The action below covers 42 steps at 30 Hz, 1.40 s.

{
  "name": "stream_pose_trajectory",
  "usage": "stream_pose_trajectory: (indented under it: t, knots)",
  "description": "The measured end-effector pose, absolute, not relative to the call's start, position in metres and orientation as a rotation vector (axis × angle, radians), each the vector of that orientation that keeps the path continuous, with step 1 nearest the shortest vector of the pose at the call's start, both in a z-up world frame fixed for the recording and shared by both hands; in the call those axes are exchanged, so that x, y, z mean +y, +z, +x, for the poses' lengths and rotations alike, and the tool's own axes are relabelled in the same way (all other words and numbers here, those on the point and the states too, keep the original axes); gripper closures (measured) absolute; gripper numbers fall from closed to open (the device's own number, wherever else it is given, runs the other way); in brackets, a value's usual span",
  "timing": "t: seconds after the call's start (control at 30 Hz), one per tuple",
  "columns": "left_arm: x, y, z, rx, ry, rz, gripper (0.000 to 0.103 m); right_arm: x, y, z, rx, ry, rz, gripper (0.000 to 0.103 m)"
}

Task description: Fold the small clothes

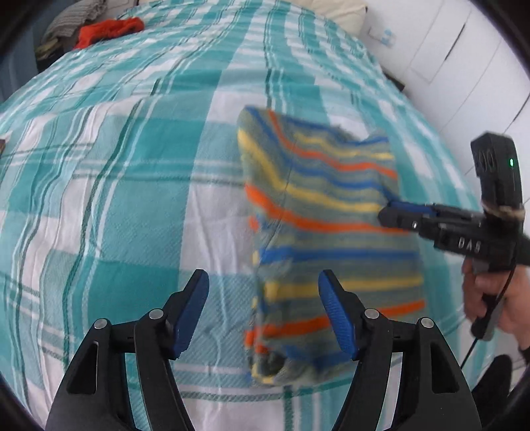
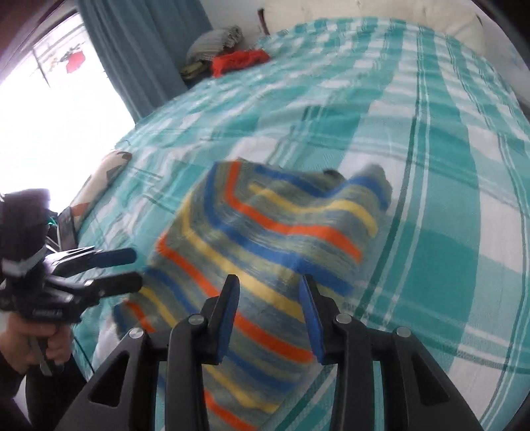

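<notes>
A folded striped garment is seen lying on the bed's teal checked cover, blurred in both views. The left gripper is held above the garment's left edge with its jaws spread wide and nothing pinched between them. The right gripper is poised over the garment's near part, its jaws narrower; cloth shows in the gap, but the pads do not appear to press on it. In the left wrist view its tips are seen at the garment's right edge. A red cloth is piled far off, well apart.
</notes>
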State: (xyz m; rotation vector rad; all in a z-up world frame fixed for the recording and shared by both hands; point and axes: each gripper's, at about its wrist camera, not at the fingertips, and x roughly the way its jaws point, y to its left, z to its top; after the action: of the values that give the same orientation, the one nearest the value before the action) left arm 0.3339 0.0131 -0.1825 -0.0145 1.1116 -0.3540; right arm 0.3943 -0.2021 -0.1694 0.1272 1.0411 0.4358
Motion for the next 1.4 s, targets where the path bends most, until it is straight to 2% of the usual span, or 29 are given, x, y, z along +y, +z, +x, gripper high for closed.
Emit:
stream_pose_trajectory:
  t: [0.03, 0.1, 0.13, 0.2, 0.23, 0.27, 0.33, 0.47, 0.5, 0.53, 0.6, 0.67, 0.7, 0.73, 0.77, 0.83, 0.93, 1.13, 1.2, 1.23, 1.27, 1.3, 1.33, 1.4]
  knots:
    - [0.015, -0.195, 0.329, 1.152, -0.335, 0.014, 0.032, -0.200, -0.186, 0.399, 1.093, 0.417, 0.148, 0.064]
    - [0.028, -0.197, 0.314, 1.141, -0.352, -0.013, 0.031, -0.201, -0.187, 0.392, 1.055, 0.407, 0.160, 0.064]
    - [0.034, -0.191, 0.307, 1.132, -0.351, -0.023, 0.026, -0.202, -0.180, 0.385, 1.044, 0.393, 0.160, 0.063]
    - [0.045, -0.177, 0.299, 1.096, -0.358, -0.040, 0.022, -0.208, -0.167, 0.366, 1.038, 0.370, 0.184, 0.048]
    - [0.051, -0.169, 0.298, 1.067, -0.376, -0.063, 0.020, -0.212, -0.160, 0.354, 1.021, 0.374, 0.203, 0.030]
    - [0.056, -0.162, 0.301, 1.039, -0.394, -0.094, 0.017, -0.218, -0.154, 0.341, 0.993, 0.377, 0.221, 0.018]
    - [0.062, -0.153, 0.315, 0.993, -0.431, -0.169, 0.008, -0.231, -0.149, 0.323, 0.952, 0.372, 0.245, 0.016]
    - [0.046, -0.175, 0.371, 1.079, -0.533, -0.249, 0.007, -0.259, -0.159, 0.331, 0.954, 0.335, 0.353, 0.016]
    - [0.036, -0.184, 0.383, 1.112, -0.530, -0.248, 0.011, -0.266, -0.165, 0.339, 0.952, 0.331, 0.406, 0.016]
    - [0.029, -0.193, 0.391, 1.138, -0.539, -0.254, 0.021, -0.271, -0.171, 0.347, 0.951, 0.335, 0.465, 0.017]
    - [0.013, -0.202, 0.399, 1.155, -0.568, -0.254, 0.026, -0.274, -0.184, 0.364, 0.946, 0.377, 0.581, 0.023]
    - [-0.004, -0.204, 0.399, 1.133, -0.599, -0.213, 0.034, -0.257, -0.202, 0.381, 0.984, 0.448, 0.656, 0.037]
    - [-0.012, -0.207, 0.399, 1.143, -0.604, -0.187, 0.068, -0.242, -0.211, 0.388, 1.020, 0.454, 0.647, 0.039]
    - [-0.016, -0.209, 0.399, 1.160, -0.594, -0.184, 0.084, -0.228, -0.214, 0.391, 1.020, 0.430, 0.594, 0.047]
    - [-0.015, -0.207, 0.399, 1.155, -0.573, -0.200, 0.086, -0.216, -0.212, 0.393, 1.015, 0.412, 0.536, 0.062]
    - [-0.011, -0.191, 0.393, 1.114, -0.579, -0.236, 0.089, -0.206, -0.200, 0.392, 1.003, 0.399, 0.502, 0.070]
    - [-0.012, -0.152, 0.377, 1.017, -0.619, -0.218, 0.089, -0.206, -0.162, 0.381, 0.917, 0.421, 0.465, 0.075]
    - [-0.020, -0.093, 0.373, 0.923, -0.673, -0.219, 0.088, -0.223, -0.097, 0.370, 0.801, 0.448, 0.450, 0.075]
    - [-0.029, -0.101, 0.380, 0.939, -0.651, -0.196, 0.075, -0.233, -0.092, 0.370, 0.796, 0.433, 0.472, 0.075]
    - [-0.035, -0.115, 0.385, 0.979, -0.617, -0.161, 0.046, -0.236, -0.096, 0.372, 0.805, 0.408, 0.477, 0.074]
    - [-0.040, -0.132, 0.387, 1.019, -0.552, -0.100, 0.034, -0.238, -0.104, 0.374, 0.838, 0.368, 0.470, 0.065]
    - [-0.041, -0.149, 0.382, 1.050, -0.485, -0.040, 0.032, -0.241, -0.115, 0.375, 0.888, 0.317, 0.439, 0.055]
    - [-0.039, -0.161, 0.373, 1.070, -0.456, -0.001, 0.040, -0.245, -0.131, 0.374, 0.955, 0.245, 0.384, 0.036]
    - [-0.027, -0.169, 0.348, 1.060, -0.443, 0.023, 0.040, -0.262, -0.150, 0.356, 1.026, 0.142, 0.293, 0.033]
